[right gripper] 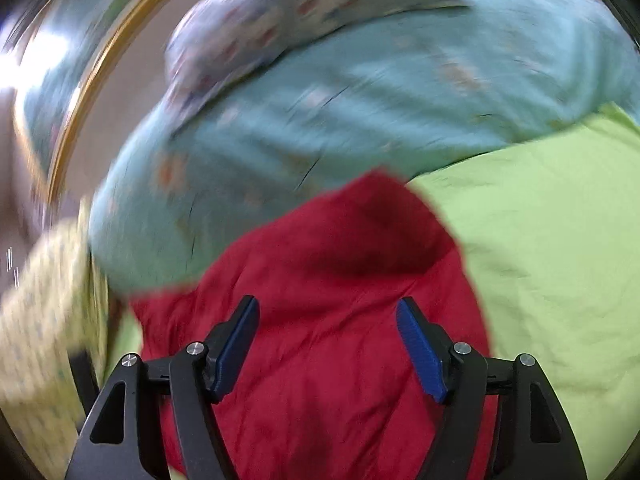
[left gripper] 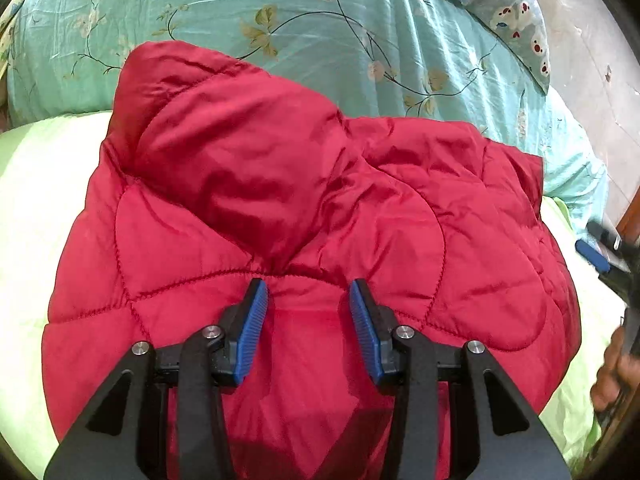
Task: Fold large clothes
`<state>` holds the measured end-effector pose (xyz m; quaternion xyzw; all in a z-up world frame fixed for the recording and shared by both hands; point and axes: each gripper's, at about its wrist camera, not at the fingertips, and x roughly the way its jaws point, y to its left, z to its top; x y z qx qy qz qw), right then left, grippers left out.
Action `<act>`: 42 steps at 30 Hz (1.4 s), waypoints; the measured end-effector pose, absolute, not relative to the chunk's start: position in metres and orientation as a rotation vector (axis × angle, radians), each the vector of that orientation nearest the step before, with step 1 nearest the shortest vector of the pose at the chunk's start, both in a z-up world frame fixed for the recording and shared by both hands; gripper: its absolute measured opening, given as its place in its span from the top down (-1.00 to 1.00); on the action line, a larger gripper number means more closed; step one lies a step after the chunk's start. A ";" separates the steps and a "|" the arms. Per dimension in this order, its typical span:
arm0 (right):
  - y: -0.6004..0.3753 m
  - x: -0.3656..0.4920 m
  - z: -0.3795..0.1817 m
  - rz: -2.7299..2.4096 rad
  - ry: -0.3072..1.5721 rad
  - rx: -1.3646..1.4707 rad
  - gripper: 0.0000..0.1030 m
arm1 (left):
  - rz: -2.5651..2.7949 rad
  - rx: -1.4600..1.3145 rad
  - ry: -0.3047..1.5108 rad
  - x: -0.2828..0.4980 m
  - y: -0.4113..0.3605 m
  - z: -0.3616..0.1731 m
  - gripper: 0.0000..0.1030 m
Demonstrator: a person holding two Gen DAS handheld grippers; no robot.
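Red quilted jacket point(left gripper: 280, 208) lies in a puffy, partly folded bundle on the light green sheet point(left gripper: 36, 208) of the bed, teal floral quilt point(left gripper: 240, 12) bunched behind it. My left gripper point(left gripper: 308, 312) sits low over the near edge, fingers point(left gripper: 252, 324) set narrow with red fabric showing in the gap; I can't tell if the pads actually pinch it. My right gripper point(right gripper: 326, 344) is over the jacket's other side, fingers point(right gripper: 420, 352) wide and nothing held. Next, I think: pin the near hem with the left, get the right down onto a clean outer edge, grab both layers, carry it over flat so the padding doesn't spring back. Hard to read: the right wrist view is badly smeared, the printed pillow point(right gripper: 280, 12) there is just blotches, the jacket's sleeves are out of sight, and its near edge is cut off under the left gripper.
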<state>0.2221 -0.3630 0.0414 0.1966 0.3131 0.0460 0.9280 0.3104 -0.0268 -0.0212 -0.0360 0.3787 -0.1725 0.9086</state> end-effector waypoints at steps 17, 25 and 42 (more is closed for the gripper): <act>-0.348 0.289 -0.019 0.028 0.860 0.244 -0.41 | -0.358 -0.112 0.789 0.298 -0.018 0.004 0.20; -0.356 0.289 -0.021 0.043 0.854 0.285 -0.41 | -0.321 -0.113 0.858 0.337 -0.024 -0.021 0.20; -0.363 0.263 0.002 0.083 0.807 0.306 -0.42 | -0.316 -0.156 0.804 0.294 -0.012 0.013 -0.16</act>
